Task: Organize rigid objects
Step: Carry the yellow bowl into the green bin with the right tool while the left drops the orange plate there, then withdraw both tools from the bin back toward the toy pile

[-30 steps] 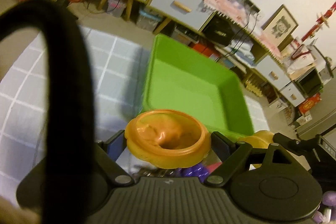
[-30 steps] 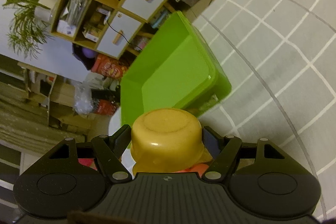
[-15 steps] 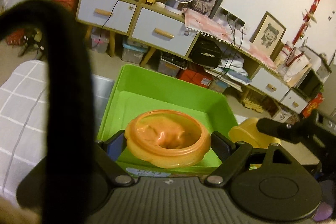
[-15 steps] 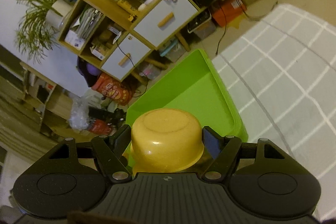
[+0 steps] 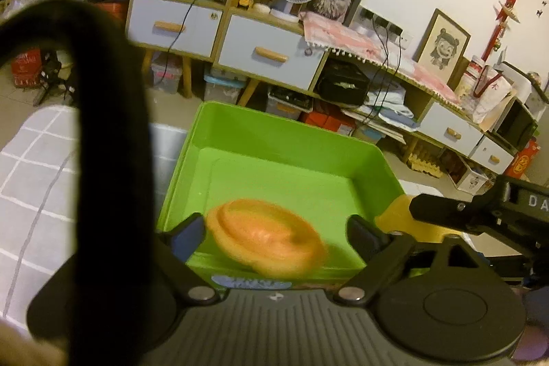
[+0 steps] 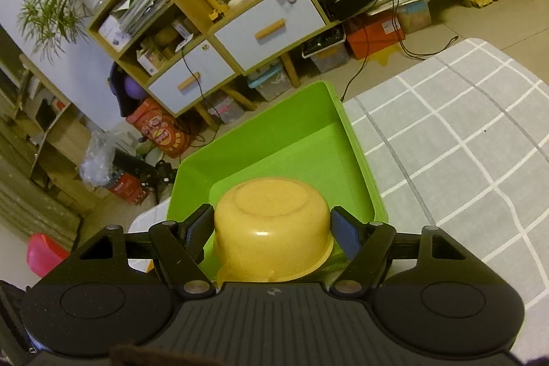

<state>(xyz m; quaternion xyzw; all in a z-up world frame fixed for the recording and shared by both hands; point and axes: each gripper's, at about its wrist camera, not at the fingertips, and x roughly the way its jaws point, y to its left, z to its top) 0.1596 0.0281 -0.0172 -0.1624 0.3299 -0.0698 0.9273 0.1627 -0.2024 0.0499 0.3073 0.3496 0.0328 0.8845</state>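
Half a second before, the orange dish [image 5: 266, 240] sat clamped level between the left gripper [image 5: 274, 228] fingers; now those fingers stood wide apart and the dish was tilted and blurred (seemingly loose) between them, over the near edge of the green bin [image 5: 284, 139]. On the other side, the right gripper [image 6: 272, 227] was clamped on an upturned yellow bowl [image 6: 272, 228], held above the bin's near wall. Grey checked cloth [image 6: 463, 143] lay beside the bin.

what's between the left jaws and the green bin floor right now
The orange dish, blurred and tilted, apparently dropping from the open left gripper into the green bin. Left wrist view shows it.
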